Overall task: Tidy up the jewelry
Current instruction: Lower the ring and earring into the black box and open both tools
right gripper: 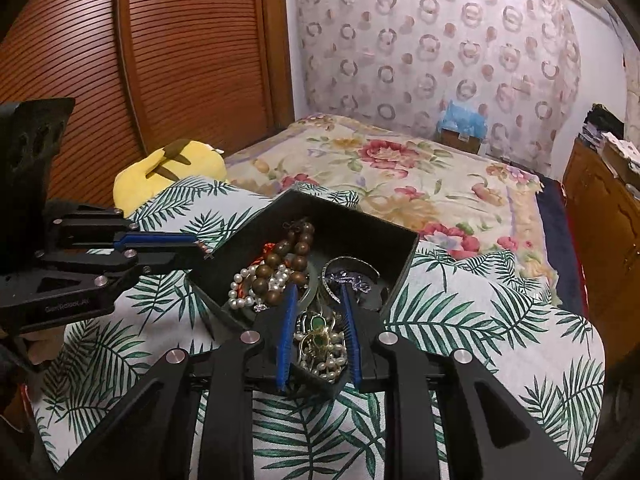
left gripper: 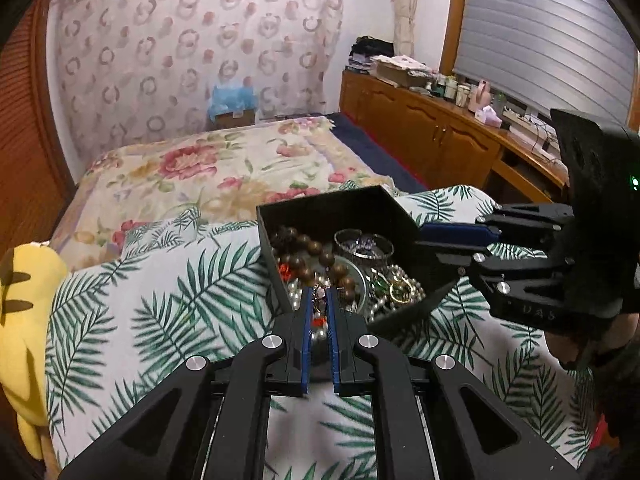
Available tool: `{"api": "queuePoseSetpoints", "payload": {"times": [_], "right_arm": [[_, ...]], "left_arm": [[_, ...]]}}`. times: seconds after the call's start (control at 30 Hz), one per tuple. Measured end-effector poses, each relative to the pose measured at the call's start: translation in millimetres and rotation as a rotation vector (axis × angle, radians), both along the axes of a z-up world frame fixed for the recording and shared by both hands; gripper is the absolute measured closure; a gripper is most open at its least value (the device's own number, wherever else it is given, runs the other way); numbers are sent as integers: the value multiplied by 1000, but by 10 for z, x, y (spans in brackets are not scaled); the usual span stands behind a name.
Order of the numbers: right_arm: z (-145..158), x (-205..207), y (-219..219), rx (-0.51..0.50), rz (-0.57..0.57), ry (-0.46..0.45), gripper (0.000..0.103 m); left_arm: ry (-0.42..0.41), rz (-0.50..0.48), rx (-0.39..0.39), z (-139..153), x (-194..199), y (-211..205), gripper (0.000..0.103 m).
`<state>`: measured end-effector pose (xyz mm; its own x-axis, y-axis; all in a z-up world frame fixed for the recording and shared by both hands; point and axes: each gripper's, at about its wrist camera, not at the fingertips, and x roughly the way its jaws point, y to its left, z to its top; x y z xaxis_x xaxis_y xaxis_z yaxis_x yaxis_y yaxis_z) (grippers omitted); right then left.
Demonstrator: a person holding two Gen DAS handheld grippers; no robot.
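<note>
A black open box (left gripper: 340,204) (right gripper: 360,224) sits on a palm-leaf cloth and holds jewelry: a brown wooden bead bracelet (left gripper: 316,256) (right gripper: 288,256), pearl strands (right gripper: 244,288), a silver bangle (left gripper: 362,242) (right gripper: 348,268) and a gold piece with a green stone (left gripper: 400,290) (right gripper: 318,330). My left gripper (left gripper: 319,296) is at the box's near wall, its jaws close together around a small reddish piece of jewelry (left gripper: 319,300). My right gripper (right gripper: 318,292) is over the box's near corner, jaws apart, straddling the gold and green piece.
The palm-leaf cloth (left gripper: 160,300) (right gripper: 480,320) covers a cushion on a bed with a floral quilt (left gripper: 208,168). A yellow plush toy (left gripper: 24,320) (right gripper: 168,172) lies to the left. A wooden cabinet (left gripper: 420,120) with clutter stands to the right.
</note>
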<state>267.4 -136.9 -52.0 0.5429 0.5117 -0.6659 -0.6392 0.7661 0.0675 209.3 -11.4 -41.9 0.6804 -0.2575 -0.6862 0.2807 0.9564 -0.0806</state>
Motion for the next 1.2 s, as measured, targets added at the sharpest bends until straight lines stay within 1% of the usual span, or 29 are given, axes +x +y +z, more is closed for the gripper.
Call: {"api": "queuePoseSetpoints", "payload": {"times": [0.13,0.37,0.53,0.7,0.87,0.9,0.97,1.03,1.1,1.13,1.17,1.2], "right_arm": [[24,14,-18,-4,-8,-13,78],[34,-2,-114,5,-35,-18,78],[16,-6,-182,0,-51,-11,78],[10,-5,-232,2,-66,-8,78],[1,-20,-257,3,-74,-6,78],[2,-28,-260,4,-76,-5,78],[5,-46,-271,9,-78,-5,78],[11,-73,-280,11,-80,-8,78],[28,-112,-293,16,-86,-12,78],[50,-136,-306,19,-91,-16,78],[62,-162,-313,21,-94,-18,78],[78,-196,-330,27,-101,-22,78]], "left_arm": [[-2,-9,-3,10,116,-35,97],[0,-14,20,-47,377,-116,97],[8,-19,9,-91,551,-179,97],[6,-18,7,-91,633,-208,97],[0,-5,5,-78,609,-204,96],[0,-1,6,-73,602,-211,94],[-5,9,8,-58,566,-201,83],[-11,19,13,-41,520,-191,78],[-16,28,18,-17,463,-173,76],[-19,35,19,0,429,-162,71],[-26,46,21,22,372,-148,60],[-32,55,24,38,335,-146,55]]}}
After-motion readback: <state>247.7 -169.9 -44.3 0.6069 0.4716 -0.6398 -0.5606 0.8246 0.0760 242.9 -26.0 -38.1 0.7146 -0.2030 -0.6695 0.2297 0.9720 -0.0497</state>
